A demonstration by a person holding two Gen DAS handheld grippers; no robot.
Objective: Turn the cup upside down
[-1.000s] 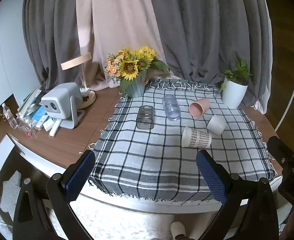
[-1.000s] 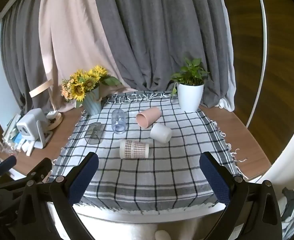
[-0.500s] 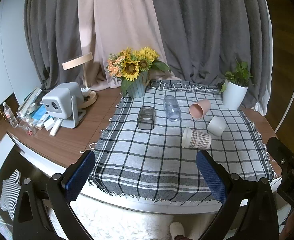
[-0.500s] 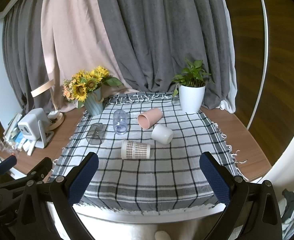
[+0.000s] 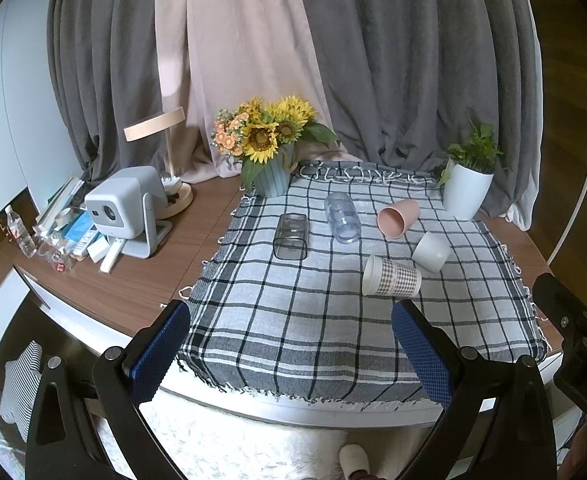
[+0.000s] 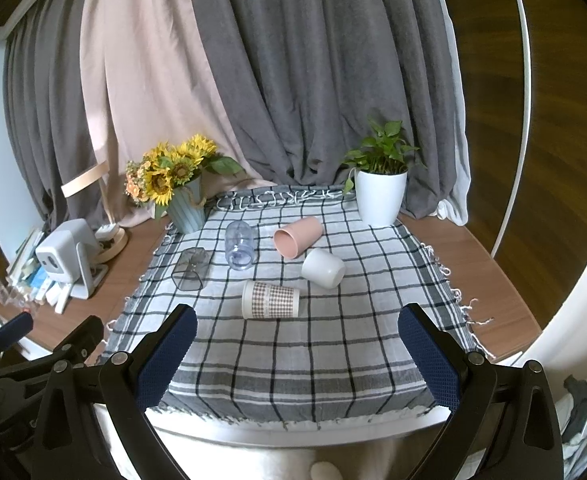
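Currently both the left gripper and the right gripper hover spread and empty off the tablecloth's near edge, pre-approach; next, reach the checked paper cup lying sideways mid-cloth.

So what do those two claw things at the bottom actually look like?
Each gripper, left and right, is a black frame with silver bolts, forking into two fingers faced with textured blue pads. White lettering marks the right one's body, seen from the left camera.
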